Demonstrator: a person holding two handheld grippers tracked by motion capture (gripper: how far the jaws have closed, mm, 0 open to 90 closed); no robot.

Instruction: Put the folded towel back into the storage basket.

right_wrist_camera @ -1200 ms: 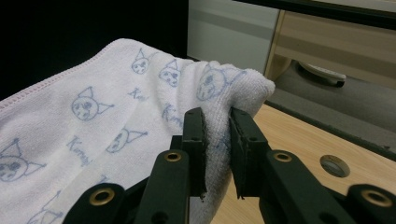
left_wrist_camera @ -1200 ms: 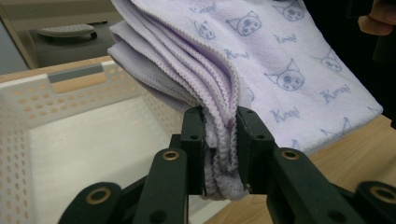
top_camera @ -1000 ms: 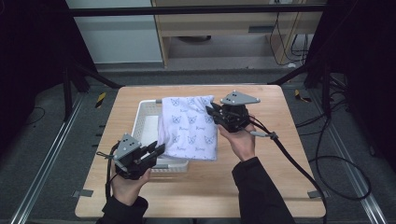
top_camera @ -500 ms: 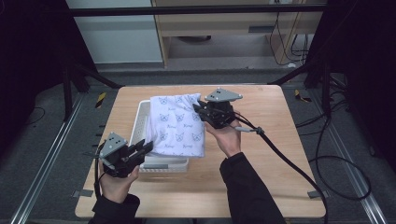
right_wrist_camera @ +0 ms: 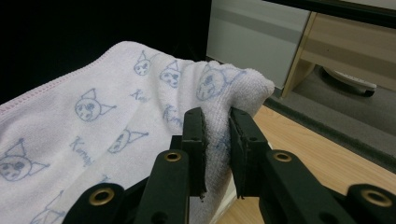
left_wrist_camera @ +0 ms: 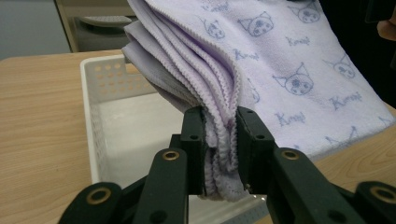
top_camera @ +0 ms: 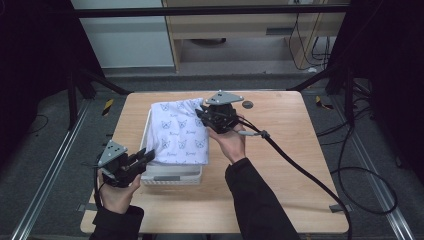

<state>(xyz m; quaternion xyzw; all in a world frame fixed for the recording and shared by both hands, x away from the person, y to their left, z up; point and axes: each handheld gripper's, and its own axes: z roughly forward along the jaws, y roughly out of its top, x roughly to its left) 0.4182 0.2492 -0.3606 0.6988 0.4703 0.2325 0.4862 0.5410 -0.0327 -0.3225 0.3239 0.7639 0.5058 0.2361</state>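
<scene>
A folded lilac towel [top_camera: 180,132] printed with cat faces hangs stretched over a white perforated basket [top_camera: 172,173] on the wooden table. My left gripper [top_camera: 148,156] is shut on the towel's near left corner; the left gripper view has the layered hem [left_wrist_camera: 222,154] pinched between the pads. My right gripper [top_camera: 202,116] is shut on the far right corner, and in the right gripper view a bunched fold [right_wrist_camera: 219,123] sits between the pads. The towel [left_wrist_camera: 289,70] covers most of the basket [left_wrist_camera: 100,112], hiding much of its inside.
The table [top_camera: 300,165] has bare wood to the right of the basket and along the front edge. A cable [top_camera: 300,165] trails from the right gripper across the table to the right. A small dark disc [top_camera: 247,104] lies near the far edge.
Both grippers have carried the towel to the left, so it now hangs over the basket. The left gripper has also drawn back toward the table's near left edge.
</scene>
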